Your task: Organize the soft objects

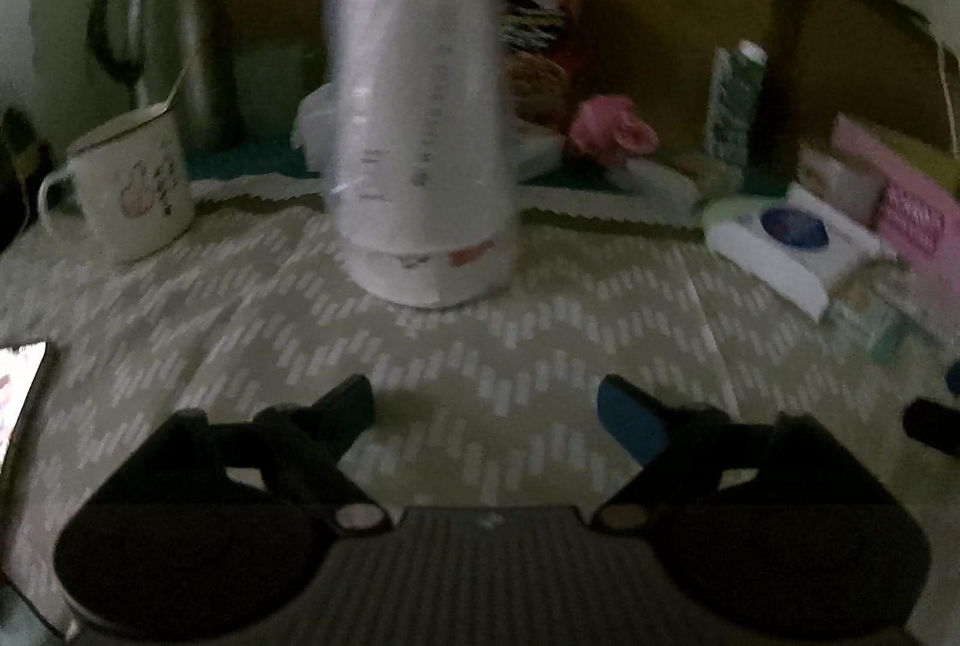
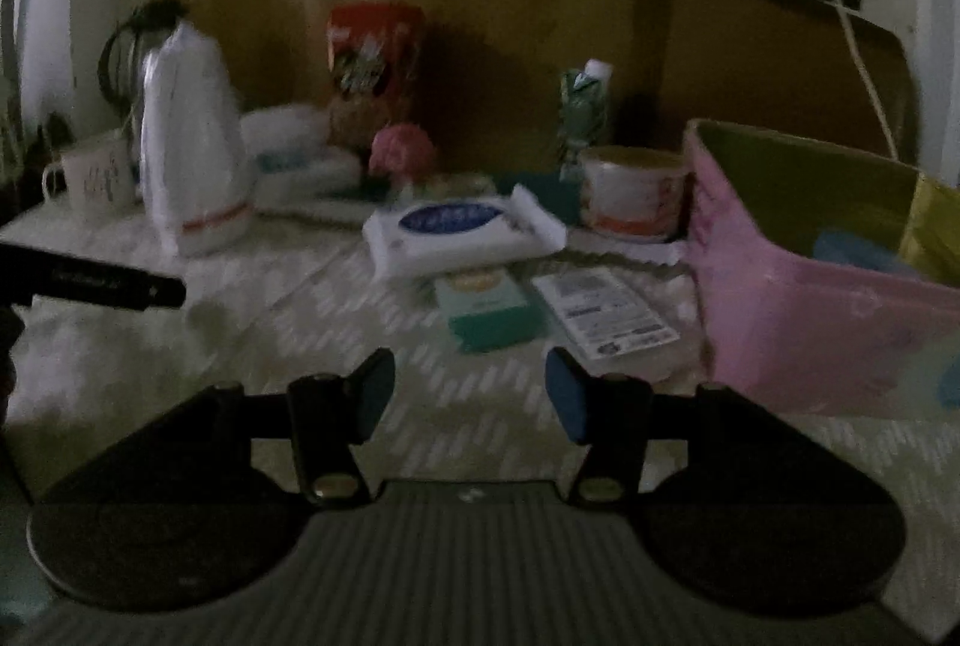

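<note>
A tall white roll wrapped in clear plastic (image 1: 420, 123) stands upright on the patterned tablecloth (image 1: 240, 322), straight ahead of my left gripper (image 1: 486, 406), whose jaws stand wide open with nothing between them. In the right wrist view the same wrapped roll (image 2: 192, 147) stands at the left. My right gripper (image 2: 471, 394) is open and empty above the cloth. Beyond it lie a white wipes pack with a blue label (image 2: 462, 232), a small teal and white packet (image 2: 486, 310) and a flat printed sachet (image 2: 606, 313). A pink box (image 2: 804, 298) stands open at the right.
A steel thermos jug (image 1: 168, 39) and a white mug (image 1: 126, 190) stand at the back left. Pink fabric (image 1: 612, 126), a red bag (image 2: 372, 57), a green carton (image 2: 582, 111) and a round tub (image 2: 636, 190) crowd the back. A phone (image 1: 18, 394) lies at the left edge.
</note>
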Tool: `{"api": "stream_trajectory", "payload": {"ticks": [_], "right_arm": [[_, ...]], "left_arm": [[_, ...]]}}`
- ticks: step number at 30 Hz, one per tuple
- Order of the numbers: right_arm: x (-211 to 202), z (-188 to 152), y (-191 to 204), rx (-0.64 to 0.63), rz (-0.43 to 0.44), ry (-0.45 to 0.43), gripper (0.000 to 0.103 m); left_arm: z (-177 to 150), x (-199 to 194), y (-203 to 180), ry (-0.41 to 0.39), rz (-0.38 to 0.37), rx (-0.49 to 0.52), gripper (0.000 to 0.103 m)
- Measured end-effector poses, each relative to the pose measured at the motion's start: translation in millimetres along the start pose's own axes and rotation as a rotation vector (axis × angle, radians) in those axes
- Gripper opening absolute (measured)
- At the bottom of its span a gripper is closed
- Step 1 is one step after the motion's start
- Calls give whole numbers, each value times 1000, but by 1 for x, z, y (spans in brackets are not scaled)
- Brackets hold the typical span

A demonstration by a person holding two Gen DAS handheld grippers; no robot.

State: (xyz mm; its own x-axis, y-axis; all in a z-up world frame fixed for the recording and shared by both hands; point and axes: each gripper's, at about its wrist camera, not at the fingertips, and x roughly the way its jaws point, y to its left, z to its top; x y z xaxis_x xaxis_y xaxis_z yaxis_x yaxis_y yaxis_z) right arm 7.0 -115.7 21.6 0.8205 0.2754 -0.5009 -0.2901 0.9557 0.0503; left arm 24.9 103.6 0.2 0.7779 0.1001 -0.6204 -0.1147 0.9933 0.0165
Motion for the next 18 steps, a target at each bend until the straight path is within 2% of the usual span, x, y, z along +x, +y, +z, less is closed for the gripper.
{"api": "stream_trajectory", "payload": {"ticks": [2,3,6,9,11,15,18], "right_arm": [[5,-1,2,-11,2,36,59],[7,-1,2,-14,3,52,59],[10,0,3,-12,6,74,67],[11,5,-2,33,32,71,67],[12,14,-7,80,55,31,67],[24,46,-12,93,35,-43,68],[50,66,-27,137,8,-29,68]], "left_arm": [[-3,-2,-9,-13,9,53,87],[-3,-3,-13,-15,13,72,91],[-4,-3,-19,-2,-13,111,102],[-2,2,-14,26,-63,82,102],[-2,4,-10,33,-80,64,103],[-2,4,-12,31,-76,68,103],[-1,4,-11,31,-79,66,103]]}}
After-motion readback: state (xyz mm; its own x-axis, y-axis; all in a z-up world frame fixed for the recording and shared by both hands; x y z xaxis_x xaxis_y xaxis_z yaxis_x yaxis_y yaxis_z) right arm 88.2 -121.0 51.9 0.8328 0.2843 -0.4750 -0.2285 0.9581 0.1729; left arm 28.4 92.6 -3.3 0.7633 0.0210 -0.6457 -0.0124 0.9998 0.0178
